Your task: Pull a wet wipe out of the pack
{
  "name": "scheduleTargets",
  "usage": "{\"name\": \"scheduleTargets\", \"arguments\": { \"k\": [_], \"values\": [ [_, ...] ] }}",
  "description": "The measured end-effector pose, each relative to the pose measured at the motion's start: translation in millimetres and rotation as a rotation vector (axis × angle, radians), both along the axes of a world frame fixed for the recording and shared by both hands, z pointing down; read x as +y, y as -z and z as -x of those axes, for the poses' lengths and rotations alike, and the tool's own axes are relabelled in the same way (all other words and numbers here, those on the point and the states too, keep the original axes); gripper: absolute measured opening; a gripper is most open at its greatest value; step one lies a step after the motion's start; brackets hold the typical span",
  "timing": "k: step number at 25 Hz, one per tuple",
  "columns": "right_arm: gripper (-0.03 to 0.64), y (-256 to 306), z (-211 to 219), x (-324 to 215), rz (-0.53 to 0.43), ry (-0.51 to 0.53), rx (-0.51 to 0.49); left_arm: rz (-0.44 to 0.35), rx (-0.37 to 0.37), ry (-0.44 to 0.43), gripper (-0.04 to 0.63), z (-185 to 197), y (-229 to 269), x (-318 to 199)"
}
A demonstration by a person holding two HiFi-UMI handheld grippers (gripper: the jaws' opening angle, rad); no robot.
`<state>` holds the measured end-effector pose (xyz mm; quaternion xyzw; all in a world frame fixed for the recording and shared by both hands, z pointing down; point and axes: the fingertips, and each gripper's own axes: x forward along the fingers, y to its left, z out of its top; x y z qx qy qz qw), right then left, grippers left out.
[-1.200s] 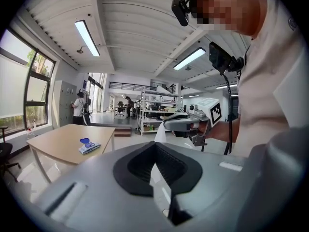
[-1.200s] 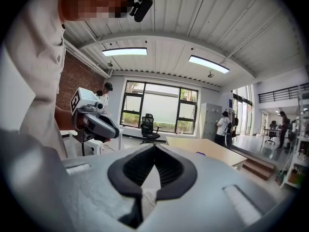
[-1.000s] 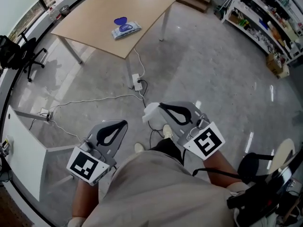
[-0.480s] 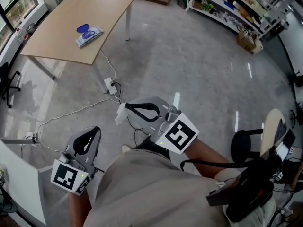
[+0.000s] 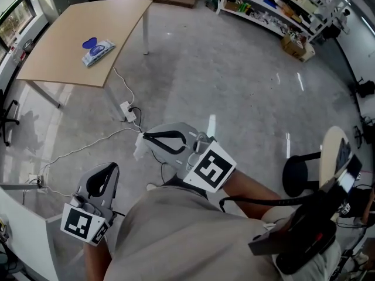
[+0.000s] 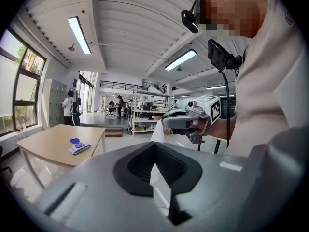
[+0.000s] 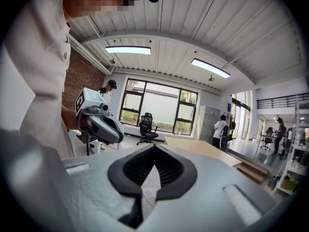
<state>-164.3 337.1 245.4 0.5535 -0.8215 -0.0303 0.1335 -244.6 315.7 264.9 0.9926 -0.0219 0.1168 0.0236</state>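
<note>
Grey polished concrete floor [image 5: 246, 81] fills most of the head view, and we stand on it well apart from the pale wooden table [image 5: 53, 51] at the upper left. On that table lies the wet wipe pack [image 5: 96, 50], its blue lid flap lifted. We hold both tools low in front of our body. Our right gripper [image 5: 145, 137] is clenched on a white wet wipe [image 5: 139, 150], which hangs limp from the jaw tips; the left gripper view shows the same sheet drooping beneath it. Our left gripper [image 5: 111, 168] has its jaws pressed together with nothing between them.

We judge the pull itself done, since the sheet is free of the pack and far from it. What is left, as we read it, is only to carry the wipe or set it down. For that we need a firm right grip, so the thin damp sheet does not slip out.
</note>
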Motion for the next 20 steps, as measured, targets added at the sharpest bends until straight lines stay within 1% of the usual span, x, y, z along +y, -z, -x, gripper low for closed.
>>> {"name": "scheduleTargets", "arguments": {
  "k": [8, 20],
  "values": [
    [0.003, 3, 1, 5, 0.002, -0.002, 0.01, -0.003, -0.002, -0.011, 0.006, -2, 1, 6],
    [0.003, 0, 10, -1, 0.01, 0.023, 0.014, 0.013, -0.007, 0.002, 0.006, 4, -4, 1]
  ]
}}
